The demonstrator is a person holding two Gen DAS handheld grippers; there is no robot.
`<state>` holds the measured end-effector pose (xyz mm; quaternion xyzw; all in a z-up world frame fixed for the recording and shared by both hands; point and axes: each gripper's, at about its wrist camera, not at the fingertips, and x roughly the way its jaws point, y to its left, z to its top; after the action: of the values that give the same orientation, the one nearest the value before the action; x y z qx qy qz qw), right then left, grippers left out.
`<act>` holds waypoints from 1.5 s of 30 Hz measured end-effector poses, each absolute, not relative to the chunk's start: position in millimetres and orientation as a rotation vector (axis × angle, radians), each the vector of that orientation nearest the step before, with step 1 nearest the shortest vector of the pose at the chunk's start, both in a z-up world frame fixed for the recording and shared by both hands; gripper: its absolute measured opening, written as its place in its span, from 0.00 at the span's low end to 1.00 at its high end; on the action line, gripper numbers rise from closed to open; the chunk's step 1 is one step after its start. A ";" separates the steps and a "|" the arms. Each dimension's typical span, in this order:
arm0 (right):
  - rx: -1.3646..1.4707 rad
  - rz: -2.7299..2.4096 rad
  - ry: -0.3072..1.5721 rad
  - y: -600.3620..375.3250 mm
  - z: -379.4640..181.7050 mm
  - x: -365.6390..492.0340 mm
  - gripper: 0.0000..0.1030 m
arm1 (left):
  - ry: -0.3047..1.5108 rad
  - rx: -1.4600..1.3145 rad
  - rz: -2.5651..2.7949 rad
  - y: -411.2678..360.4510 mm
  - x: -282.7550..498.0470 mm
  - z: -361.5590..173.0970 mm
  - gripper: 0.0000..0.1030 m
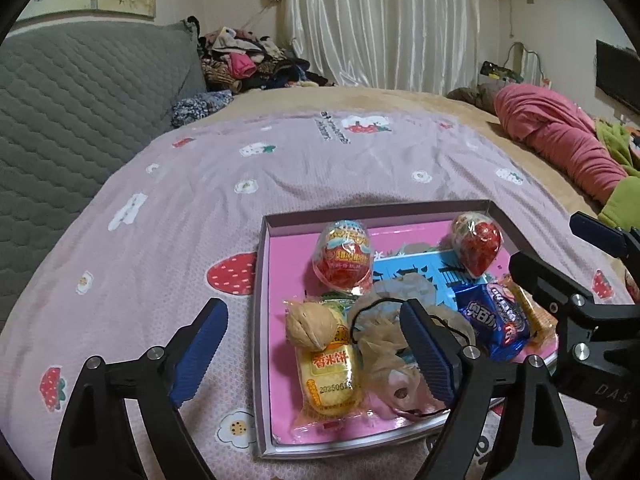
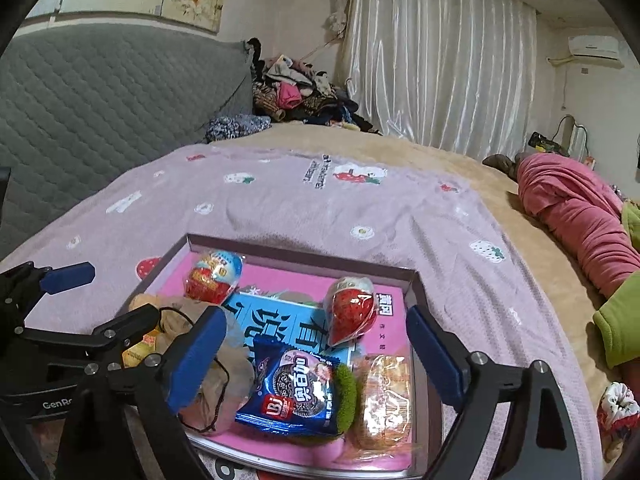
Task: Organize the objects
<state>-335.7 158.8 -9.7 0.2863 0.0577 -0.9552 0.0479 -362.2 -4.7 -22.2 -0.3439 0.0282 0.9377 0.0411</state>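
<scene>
A shallow pink-lined box point(image 1: 262, 320) point(image 2: 418, 292) lies on the bed. It holds two red egg-shaped toys point(image 1: 344, 256) point(image 1: 478, 242) point(image 2: 214, 276) point(image 2: 352, 312), a walnut point(image 1: 310, 326), a yellow rice-cake packet point(image 1: 330, 372), a beige scrunchie point(image 1: 384, 344), a blue cookie packet point(image 1: 492, 322) point(image 2: 296, 392) and an orange snack packet point(image 2: 386, 400). My left gripper point(image 1: 316, 350) is open and empty, low over the box's left half. My right gripper point(image 2: 316, 356) is open and empty over the blue packet.
The box sits on a lilac strawberry-print sheet point(image 1: 280, 176) point(image 2: 360, 208). A grey quilted headboard point(image 1: 80, 92) stands at the left. A pink garment point(image 1: 560, 140) and green cloth point(image 2: 616, 320) lie at the right. Piled clothes point(image 1: 248, 60) are at the back.
</scene>
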 end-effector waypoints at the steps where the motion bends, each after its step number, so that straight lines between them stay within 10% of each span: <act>1: 0.859 -2.923 0.167 160.2 -7.0 -333.9 0.89 | 0.087 -1.045 2.874 -4.8 -360.4 -20.2 0.90; 45: 0.761 -3.000 0.196 173.1 114.6 -184.0 0.99 | 0.019 -0.948 3.006 -29.0 -201.0 99.2 0.99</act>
<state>-184.0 173.1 114.6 0.2454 0.0633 -0.9671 0.0200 -201.0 -29.0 99.2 -0.3008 0.0060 0.9537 -0.0051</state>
